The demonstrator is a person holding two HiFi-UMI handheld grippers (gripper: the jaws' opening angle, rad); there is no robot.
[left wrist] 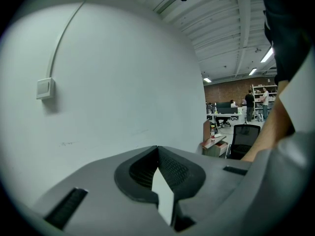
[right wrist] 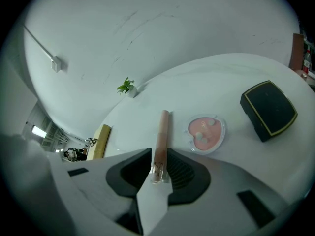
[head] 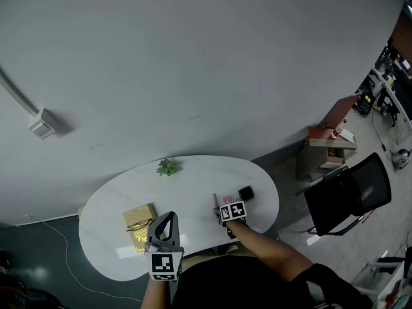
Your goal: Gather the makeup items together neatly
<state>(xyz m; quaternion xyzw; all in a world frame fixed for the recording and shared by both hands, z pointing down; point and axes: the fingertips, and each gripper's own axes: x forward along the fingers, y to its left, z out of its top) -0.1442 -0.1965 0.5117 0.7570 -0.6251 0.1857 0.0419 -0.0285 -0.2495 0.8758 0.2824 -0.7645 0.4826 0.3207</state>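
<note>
A slim pink lip gloss tube lies on the white oval table, its near end between the jaws of my right gripper. The jaws stand slightly apart from it, open. To its right are a round clear compact with a pink heart and a black box with gold trim. In the head view the tube, compact and black box sit close together ahead of my right gripper. My left gripper hovers at the table's near edge, shut and empty, pointing at the wall.
A gold-patterned box lies at the table's left, just beside the left gripper. A small green plant stands at the far edge by the grey wall. A black office chair and a small side table stand to the right.
</note>
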